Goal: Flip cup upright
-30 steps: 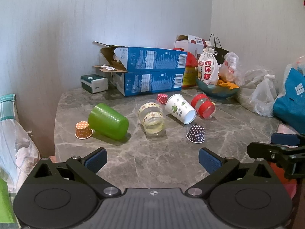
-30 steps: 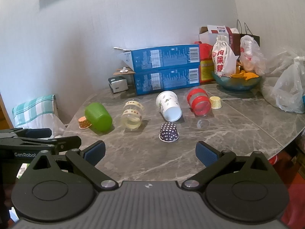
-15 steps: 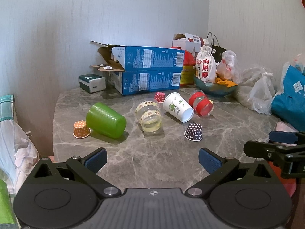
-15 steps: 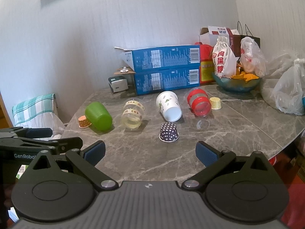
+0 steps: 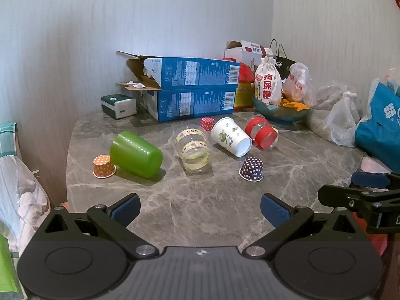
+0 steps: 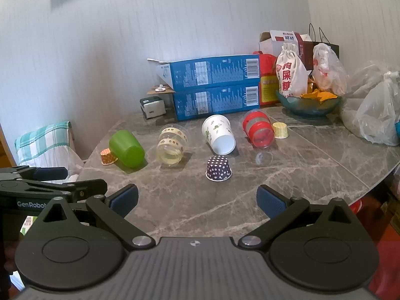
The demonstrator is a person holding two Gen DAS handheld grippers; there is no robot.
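Both grippers spread wide, empty: left gripper [image 5: 200, 206], right gripper [image 6: 197, 198], above marble table [image 5: 200, 195].

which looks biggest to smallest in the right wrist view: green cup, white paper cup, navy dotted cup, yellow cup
1. green cup and white paper cup: too alike to rank
2. navy dotted cup, though nearest the camera
3. yellow cup
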